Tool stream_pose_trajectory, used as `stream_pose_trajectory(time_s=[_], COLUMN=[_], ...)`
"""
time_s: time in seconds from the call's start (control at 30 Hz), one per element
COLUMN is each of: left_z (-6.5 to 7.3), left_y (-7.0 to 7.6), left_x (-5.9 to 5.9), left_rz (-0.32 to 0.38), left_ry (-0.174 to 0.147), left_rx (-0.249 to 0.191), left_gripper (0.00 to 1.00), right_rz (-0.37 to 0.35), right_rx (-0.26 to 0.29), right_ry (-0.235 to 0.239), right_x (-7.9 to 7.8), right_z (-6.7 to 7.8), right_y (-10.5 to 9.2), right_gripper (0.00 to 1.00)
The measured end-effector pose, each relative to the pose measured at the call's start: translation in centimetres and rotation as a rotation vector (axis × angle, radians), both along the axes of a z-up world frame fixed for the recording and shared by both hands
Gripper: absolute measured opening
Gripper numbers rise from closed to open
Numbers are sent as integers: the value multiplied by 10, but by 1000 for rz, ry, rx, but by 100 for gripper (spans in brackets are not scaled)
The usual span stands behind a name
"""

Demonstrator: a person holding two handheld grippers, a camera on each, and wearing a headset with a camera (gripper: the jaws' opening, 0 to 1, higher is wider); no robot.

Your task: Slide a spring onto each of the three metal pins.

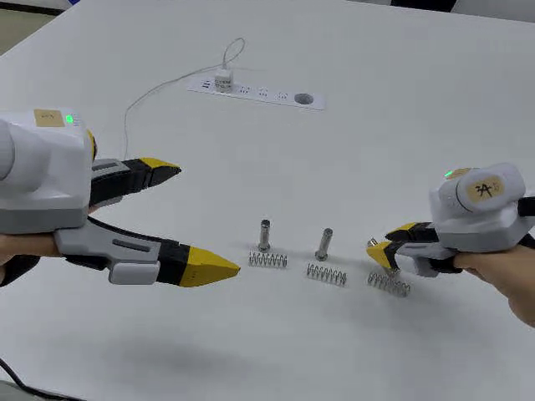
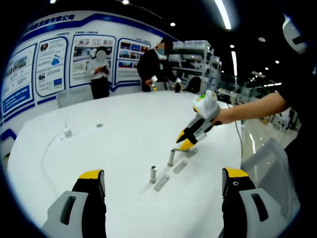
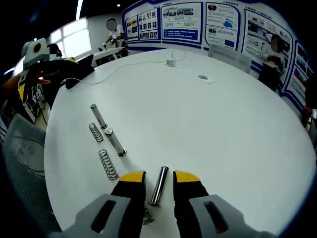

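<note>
Nearest: left gripper (image 1: 205,219), held in your left hand (image 1: 23,247) over the near-left part of the white table (image 1: 401,142). Its jaws are spread wide with nothing between them. The yellow tips point toward the row of parts, and a green light shows on the body.

3 metal pins stand upright on flanged bases in a row close to the table's near edge: left pin (image 1: 265,236), middle pin (image 1: 323,244), right pin (image 1: 372,243). None carries a spring.

3 springs lie flat, 1 just beside each pin on its near-edge side: left spring (image 1: 267,260), middle spring (image 1: 326,275), right spring (image 1: 389,285).

Right gripper (image 1: 389,244), in your right hand (image 1: 506,280), sits low at the right end of the row. In the right gripper view its jaws are slightly apart, 1 on each side of the right pin. A sliver of table shows between the pin and each jaw, so the pin is not clamped. The right spring lies just beside the tips.

Toward the far edge lies a power strip (image 1: 255,90) with a white plug (image 1: 223,81). Its cable (image 1: 159,88) trails toward the left edge.
</note>
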State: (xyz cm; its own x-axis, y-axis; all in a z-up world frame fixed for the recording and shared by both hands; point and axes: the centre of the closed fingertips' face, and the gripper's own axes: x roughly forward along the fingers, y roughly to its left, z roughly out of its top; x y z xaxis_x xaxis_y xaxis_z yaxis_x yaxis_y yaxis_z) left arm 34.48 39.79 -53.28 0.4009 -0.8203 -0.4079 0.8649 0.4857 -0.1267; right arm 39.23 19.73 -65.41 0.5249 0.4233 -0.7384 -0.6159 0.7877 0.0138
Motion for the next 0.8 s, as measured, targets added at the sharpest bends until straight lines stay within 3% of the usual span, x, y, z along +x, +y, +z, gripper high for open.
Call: stream_pose_trajectory(time_s=[0.4, 0.8], left_z=[-2, -3], left_y=[3, 4], left_x=[0, 1], left_rz=[7, 9], left_ry=[7, 9], left_rx=[5, 7], left_gripper=[100, 100], right_rz=[-48, -59], right_rx=[-1, -25], right_ry=[47, 64], right_x=[8, 8], right_z=[-13, -18], right_y=[-1, -2], right_gripper=[14, 14])
